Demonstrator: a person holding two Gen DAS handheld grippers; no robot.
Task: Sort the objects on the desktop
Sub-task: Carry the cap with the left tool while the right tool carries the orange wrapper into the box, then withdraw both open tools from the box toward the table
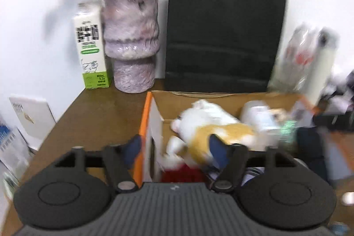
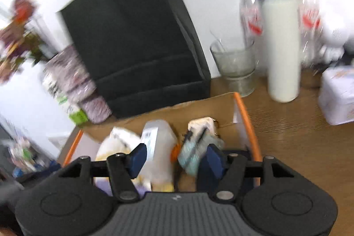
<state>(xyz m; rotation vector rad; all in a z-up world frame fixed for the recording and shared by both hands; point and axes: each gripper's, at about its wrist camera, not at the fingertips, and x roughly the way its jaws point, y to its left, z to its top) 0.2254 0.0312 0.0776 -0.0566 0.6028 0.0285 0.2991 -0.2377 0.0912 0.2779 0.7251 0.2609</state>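
An orange-edged cardboard box (image 1: 152, 123) holds a white-and-tan plush toy (image 1: 212, 127) lying on its side — beside a translucent bottle (image 2: 158, 147).

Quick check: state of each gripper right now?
Left gripper: open over the cardboard box, holding nothing.
Right gripper: open above the box, holding nothing.

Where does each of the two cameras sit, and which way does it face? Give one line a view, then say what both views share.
Left wrist: sits on the left gripper, looking forward and down over the left wall of the orange-edged cardboard box at a white and yellow plush toy; its own open blue-padded fingers show.
Right wrist: sits on the right gripper, looking down into the box's right half at a translucent plastic bottle; its open fingers show.
Shared: the box, the black paper bag, the mottled purple vase, the brown wooden table.
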